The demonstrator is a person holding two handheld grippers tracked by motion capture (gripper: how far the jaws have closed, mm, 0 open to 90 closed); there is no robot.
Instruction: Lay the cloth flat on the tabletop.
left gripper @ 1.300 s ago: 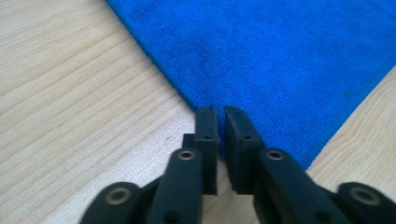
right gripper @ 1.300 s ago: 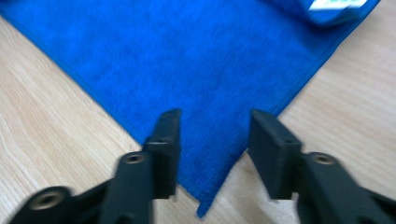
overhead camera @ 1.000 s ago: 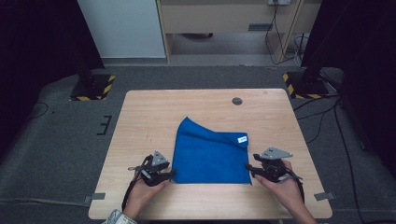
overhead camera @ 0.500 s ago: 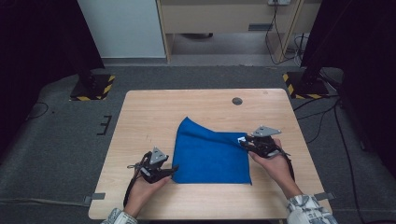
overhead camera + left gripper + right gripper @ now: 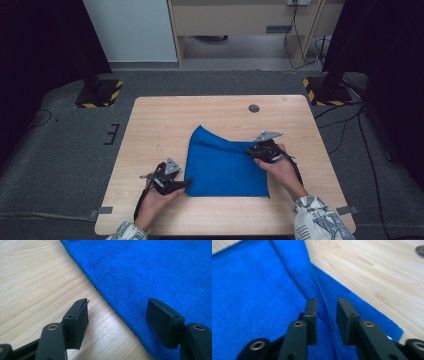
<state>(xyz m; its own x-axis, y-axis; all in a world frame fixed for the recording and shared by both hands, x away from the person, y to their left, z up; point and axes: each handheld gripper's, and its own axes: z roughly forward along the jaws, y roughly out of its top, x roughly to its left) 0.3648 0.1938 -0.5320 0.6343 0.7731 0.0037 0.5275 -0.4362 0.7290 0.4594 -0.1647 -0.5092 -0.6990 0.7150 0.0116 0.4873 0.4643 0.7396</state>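
Observation:
A blue cloth (image 5: pixel 225 165) lies flat on the wooden table (image 5: pixel 165 120), with its far right part folded into a ridge. My left gripper (image 5: pixel 186 184) rests at the cloth's near left corner. Its jaws have just been opening; in the left gripper view (image 5: pixel 117 317) one jaw is over bare wood and the other over the cloth (image 5: pixel 150 270), with the hem between them. My right gripper (image 5: pixel 251 150) is at the cloth's far right corner. Its jaws have just been closing, and in the right gripper view (image 5: pixel 327 307) they stand narrow around the raised fold of cloth (image 5: pixel 257 290), with a gap still showing.
A small dark round grommet (image 5: pixel 254 108) sits in the tabletop near the far edge, seen also at the top right corner in the right gripper view (image 5: pixel 420 250). Black stands with yellow-striped bases (image 5: pixel 100 92) stand on the floor beyond the table.
My right hand has moved from the cloth's near right corner away along its right edge to the far right corner. The left hand has stayed put.

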